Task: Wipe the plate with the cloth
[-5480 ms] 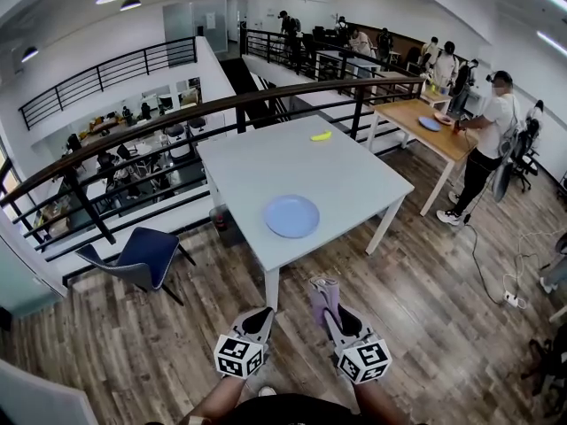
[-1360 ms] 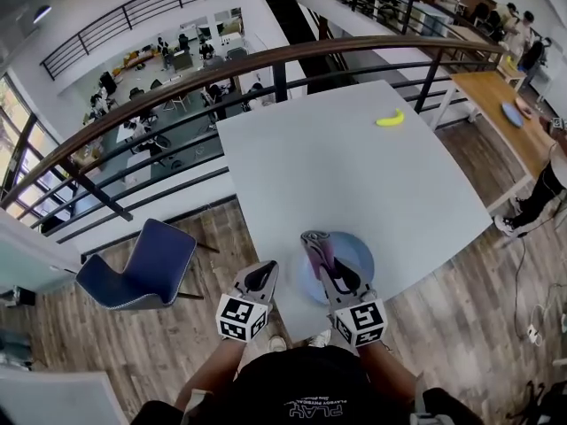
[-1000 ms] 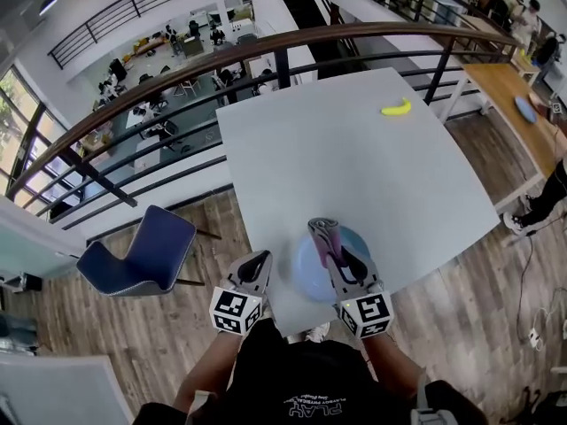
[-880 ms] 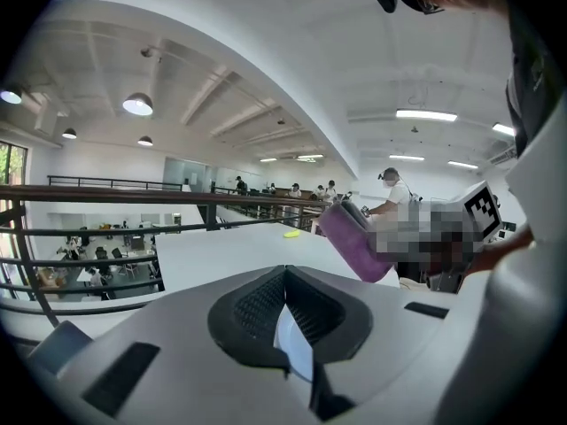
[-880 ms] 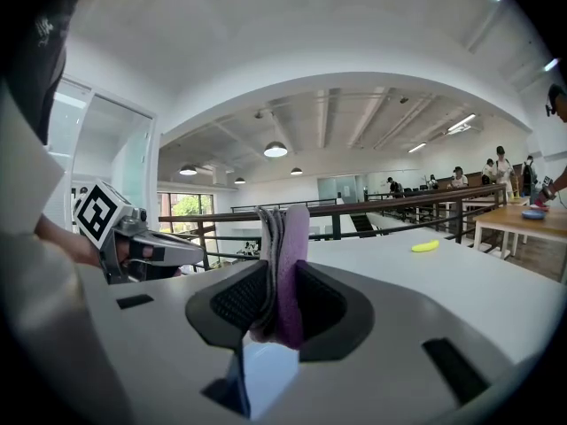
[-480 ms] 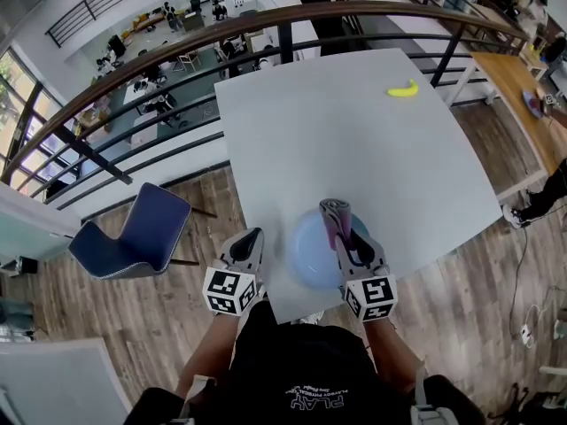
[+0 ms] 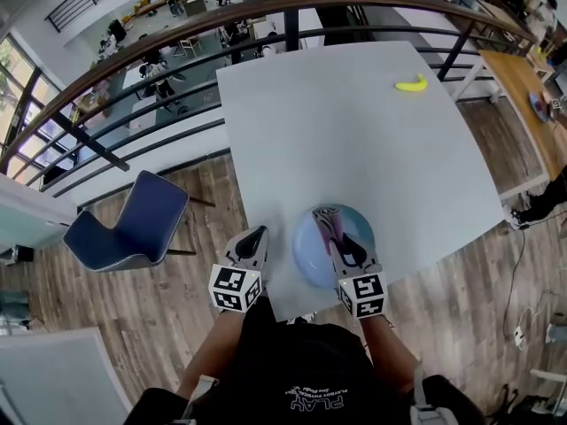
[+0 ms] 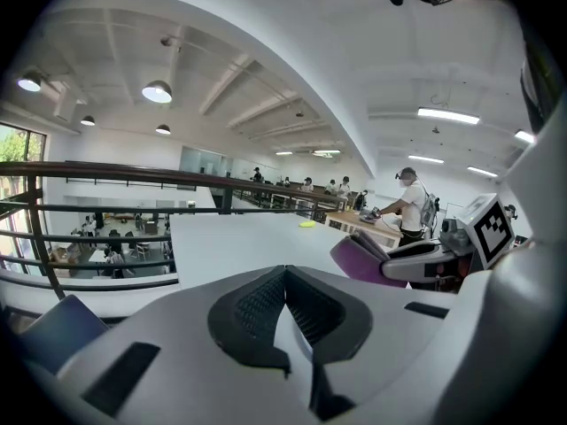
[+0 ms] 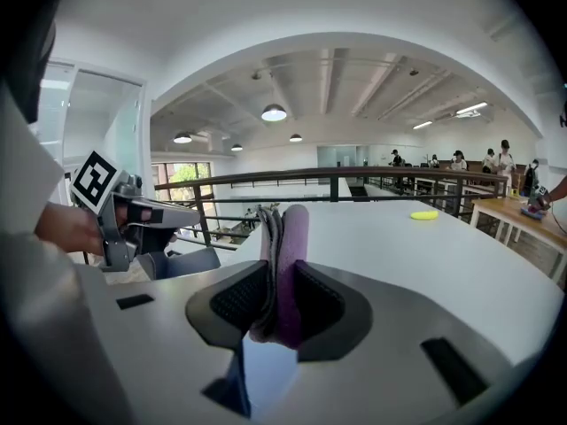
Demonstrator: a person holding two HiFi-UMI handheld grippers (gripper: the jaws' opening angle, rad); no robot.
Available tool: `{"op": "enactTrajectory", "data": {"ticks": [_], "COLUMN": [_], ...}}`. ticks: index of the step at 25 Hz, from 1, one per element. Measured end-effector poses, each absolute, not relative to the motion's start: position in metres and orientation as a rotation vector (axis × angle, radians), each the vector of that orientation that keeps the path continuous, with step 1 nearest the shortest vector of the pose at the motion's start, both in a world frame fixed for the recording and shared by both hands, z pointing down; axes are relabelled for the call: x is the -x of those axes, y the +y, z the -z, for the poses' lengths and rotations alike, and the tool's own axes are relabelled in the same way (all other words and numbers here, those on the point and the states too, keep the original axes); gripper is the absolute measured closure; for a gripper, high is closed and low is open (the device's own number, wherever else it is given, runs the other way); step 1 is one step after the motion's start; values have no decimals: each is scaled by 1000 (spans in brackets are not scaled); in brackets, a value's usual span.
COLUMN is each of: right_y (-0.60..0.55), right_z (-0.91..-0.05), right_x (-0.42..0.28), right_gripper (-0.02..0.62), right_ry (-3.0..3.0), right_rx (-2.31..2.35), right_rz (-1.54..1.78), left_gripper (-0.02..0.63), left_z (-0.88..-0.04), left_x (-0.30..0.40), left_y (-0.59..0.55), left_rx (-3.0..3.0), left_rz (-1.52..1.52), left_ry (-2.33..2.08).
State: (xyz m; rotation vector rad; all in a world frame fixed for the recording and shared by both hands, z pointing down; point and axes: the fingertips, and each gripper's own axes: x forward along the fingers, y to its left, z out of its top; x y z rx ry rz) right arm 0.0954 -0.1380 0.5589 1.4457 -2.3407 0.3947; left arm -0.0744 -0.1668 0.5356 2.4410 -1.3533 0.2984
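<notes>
Left of the table (image 7: pixel 354 131) a blue chair (image 7: pixel 133 228) stands on the floor, and the left gripper (image 7: pixel 253 237), its jaws pressed together on nothing in its own view, hangs at the table's left edge by the near-left corner. Beside the near edge lies the light-blue plate (image 7: pixel 308 251). Above it the right gripper (image 7: pixel 344 242) clamps the folded purple cloth (image 7: pixel 330 222), whose long axis points toward the far edge; contact with the plate cannot be told. Only the right gripper view shows the cloth's folds standing on edge between the jaws, and a banana (image 7: pixel 410 84) lies near the far-right corner.
</notes>
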Motion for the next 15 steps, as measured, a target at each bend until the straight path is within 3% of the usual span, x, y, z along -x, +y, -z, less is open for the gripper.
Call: {"op": "enactTrajectory", "data": {"ticks": [15], "right_y": [-131], "right_z": [-654], "right_x": [-68], "right_gripper": [492], "right_ry": [-2089], "right_rx": [-1130], "right_rz": [-568], "left_gripper": [592], "left_z": [-590], "left_x": [88], "left_y": [-159], "left_rx": [-2335], "left_rz": [-381], "left_ry": [-1322]}}
